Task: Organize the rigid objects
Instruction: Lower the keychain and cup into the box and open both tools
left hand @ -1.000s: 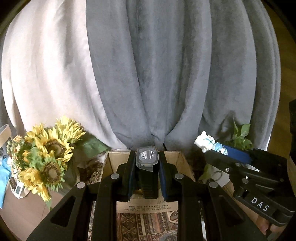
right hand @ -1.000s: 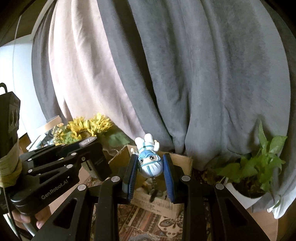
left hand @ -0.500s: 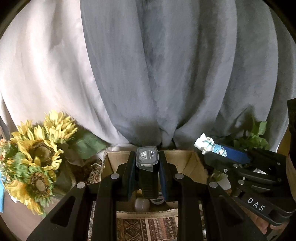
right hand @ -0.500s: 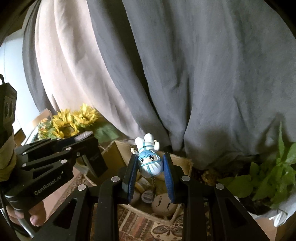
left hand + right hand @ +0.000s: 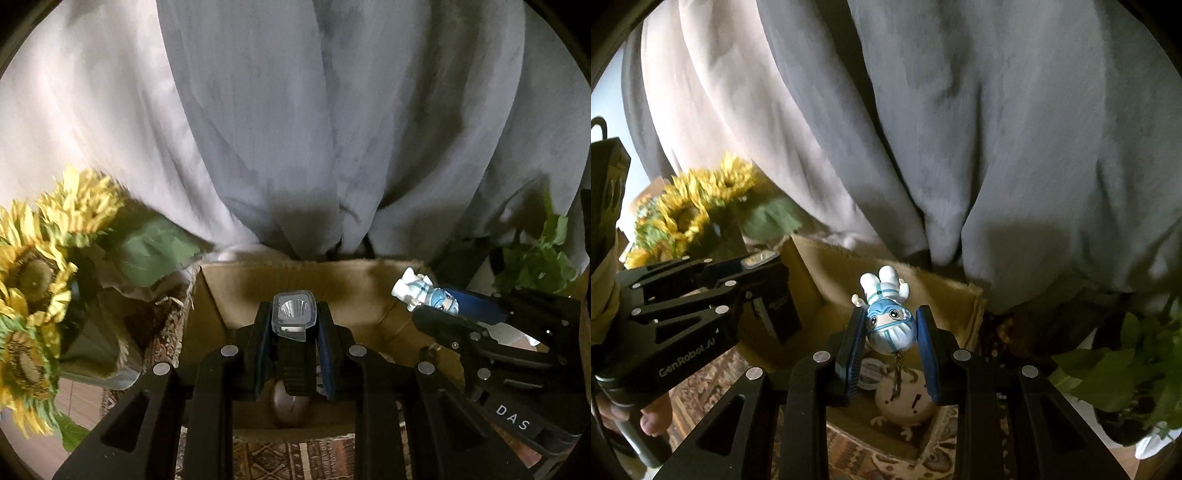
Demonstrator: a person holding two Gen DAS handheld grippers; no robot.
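Flashlight sits clamped between the left tongs, lens facing forward, dead centre of the left wrist view and poised over the open cardboard box. Over in the right wrist view, the right tongs are squeezing a little blue-and-white figurine upside down, its keychain dangling toward a round cream toy already lying in the box at lower centre. Here's the danger: both tongs crowd the same opening, so a careless drop could knock them together. That loose chain might snag on a finger as it lets go. And the sunflowers at the left edge stand close enough to get clipped on the way out.
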